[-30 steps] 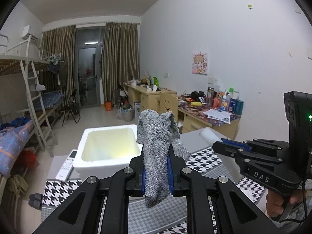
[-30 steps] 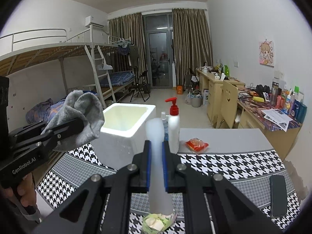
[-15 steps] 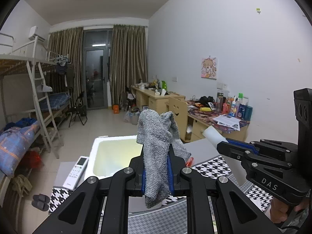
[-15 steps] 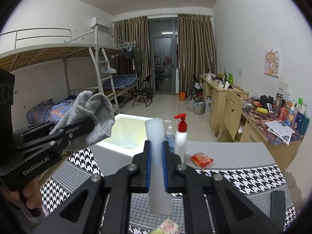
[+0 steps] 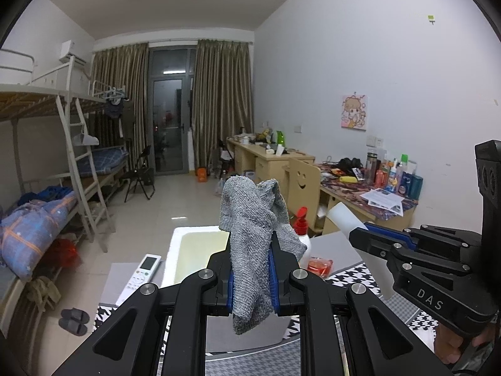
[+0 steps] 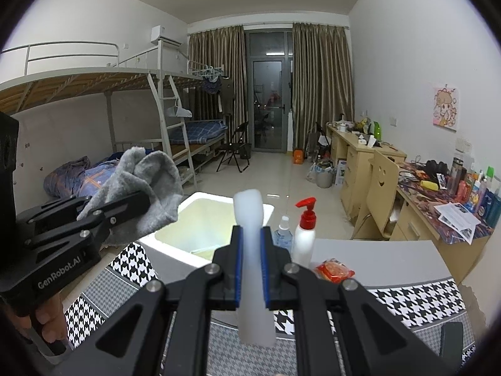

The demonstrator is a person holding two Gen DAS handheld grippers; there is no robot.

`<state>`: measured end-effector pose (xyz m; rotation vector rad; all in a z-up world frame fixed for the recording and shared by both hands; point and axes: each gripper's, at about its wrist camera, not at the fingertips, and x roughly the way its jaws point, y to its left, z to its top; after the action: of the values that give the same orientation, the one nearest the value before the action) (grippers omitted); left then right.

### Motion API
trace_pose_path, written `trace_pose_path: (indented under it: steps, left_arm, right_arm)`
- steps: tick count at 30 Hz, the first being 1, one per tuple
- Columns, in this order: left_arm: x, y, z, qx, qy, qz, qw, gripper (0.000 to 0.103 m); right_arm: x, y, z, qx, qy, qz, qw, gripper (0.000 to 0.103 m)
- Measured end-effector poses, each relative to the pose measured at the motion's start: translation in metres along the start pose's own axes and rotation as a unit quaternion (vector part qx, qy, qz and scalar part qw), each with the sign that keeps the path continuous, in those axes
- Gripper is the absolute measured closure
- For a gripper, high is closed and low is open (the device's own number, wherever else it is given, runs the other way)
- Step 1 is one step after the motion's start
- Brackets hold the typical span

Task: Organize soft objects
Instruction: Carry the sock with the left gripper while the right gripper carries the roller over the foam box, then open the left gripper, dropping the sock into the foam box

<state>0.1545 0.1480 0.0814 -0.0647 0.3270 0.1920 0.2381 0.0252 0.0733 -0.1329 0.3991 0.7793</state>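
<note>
My left gripper (image 5: 252, 247) is shut on a grey knitted cloth (image 5: 250, 219) that bunches above the pads and hangs below them. The right wrist view has this cloth (image 6: 147, 172) at the left, held in the left gripper (image 6: 141, 199) in the air beside the white foam box (image 6: 175, 255). My right gripper (image 6: 250, 238) is shut on a soft white foam strip (image 6: 249, 206) that stands upright between its blue pads. From the left wrist view, the right gripper (image 5: 360, 235) sits at the right with the strip (image 5: 343, 216) sticking out. The box (image 5: 172, 247) lies just beyond both grippers.
On the table with its houndstooth cover (image 6: 407, 300) stand a red-topped pump bottle (image 6: 305, 235), a small clear bottle (image 6: 283, 235), an orange packet (image 6: 335, 271) and a black phone (image 6: 451, 341). A remote (image 5: 141, 274) lies left of the box. Bunk beds stand left, desks right.
Both grippers have moved forward over the table and risen slightly, still holding their items. The box now sits lower and nearer in both views. A green-yellow item at the right view's bottom edge has left view.
</note>
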Motion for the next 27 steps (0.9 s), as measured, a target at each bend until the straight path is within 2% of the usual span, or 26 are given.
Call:
trace_pose_path:
  steps: [7,27]
  left_arm:
    - [0.016,0.009,0.001,0.000,0.012,0.018,0.9998,0.085]
    - [0.062,0.034,-0.001,-0.015,0.040,0.035,0.9985,0.085]
  right_arm:
    - [0.018,0.006,0.006,-0.004,0.008,0.005,1.000,0.090]
    - [0.061,0.022,0.018,-0.010,0.031,0.013,0.999,0.090]
